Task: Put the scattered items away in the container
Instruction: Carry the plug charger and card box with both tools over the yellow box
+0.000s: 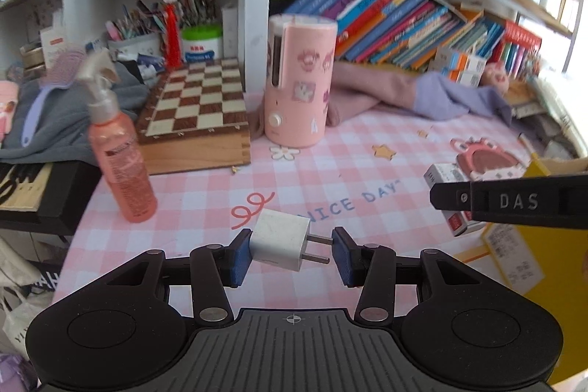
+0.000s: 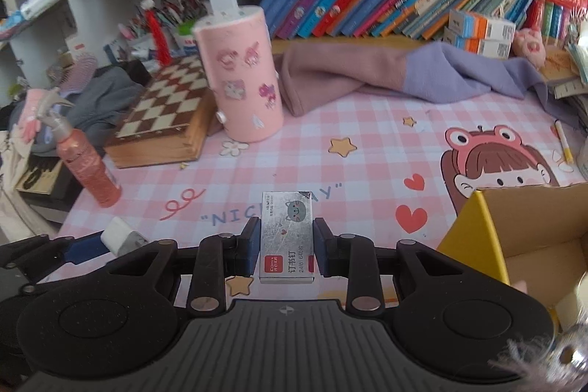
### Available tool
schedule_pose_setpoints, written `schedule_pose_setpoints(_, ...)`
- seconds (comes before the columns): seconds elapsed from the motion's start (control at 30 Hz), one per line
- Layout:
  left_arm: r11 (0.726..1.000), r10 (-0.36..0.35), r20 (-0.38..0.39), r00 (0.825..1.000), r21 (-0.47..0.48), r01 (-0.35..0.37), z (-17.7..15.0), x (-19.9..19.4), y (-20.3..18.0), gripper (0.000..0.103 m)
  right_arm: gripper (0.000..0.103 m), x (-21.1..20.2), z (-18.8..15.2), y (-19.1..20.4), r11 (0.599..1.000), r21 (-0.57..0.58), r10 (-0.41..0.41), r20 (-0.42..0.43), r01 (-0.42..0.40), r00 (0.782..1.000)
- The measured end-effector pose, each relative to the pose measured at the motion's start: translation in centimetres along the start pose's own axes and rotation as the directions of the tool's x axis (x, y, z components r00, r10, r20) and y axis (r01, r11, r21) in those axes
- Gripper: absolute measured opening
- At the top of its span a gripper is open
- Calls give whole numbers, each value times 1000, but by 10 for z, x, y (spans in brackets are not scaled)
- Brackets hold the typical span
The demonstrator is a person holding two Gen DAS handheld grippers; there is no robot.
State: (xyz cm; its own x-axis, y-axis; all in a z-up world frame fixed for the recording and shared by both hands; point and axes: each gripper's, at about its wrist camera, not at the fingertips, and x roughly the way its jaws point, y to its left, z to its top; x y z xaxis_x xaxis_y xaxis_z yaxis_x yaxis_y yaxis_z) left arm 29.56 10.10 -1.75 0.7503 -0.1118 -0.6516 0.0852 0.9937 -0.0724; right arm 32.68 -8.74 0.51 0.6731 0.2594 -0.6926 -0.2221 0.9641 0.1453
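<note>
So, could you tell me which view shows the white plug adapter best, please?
The left wrist view: the white plug adapter sits whole between the left gripper's pads, prongs visible. The right wrist view shows only its corner at lower left.

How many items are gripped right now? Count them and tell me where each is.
2. The white plug is gripped in the left jaws, the staple box in the right jaws. None appears hidden.
</note>
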Motion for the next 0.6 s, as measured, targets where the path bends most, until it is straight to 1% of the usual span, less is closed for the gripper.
schedule_pose_setpoints(0.3,1000,-17,66,998,3,17,-2,-54,-5,45,28,-42,-11,4,998,-35,46,47,-45,998)
schedule_pose_setpoints(0.4,1000,-20,87,996,7,20,-3,-69,-7,45,28,-57,-17,4,998,-47,50,66,-47,997)
schedule_pose_setpoints(0.6,998,-55,107,993,13,54,-12,-97,-14,45,28,-85,-32,-1,999,-29,49,93,-46,994)
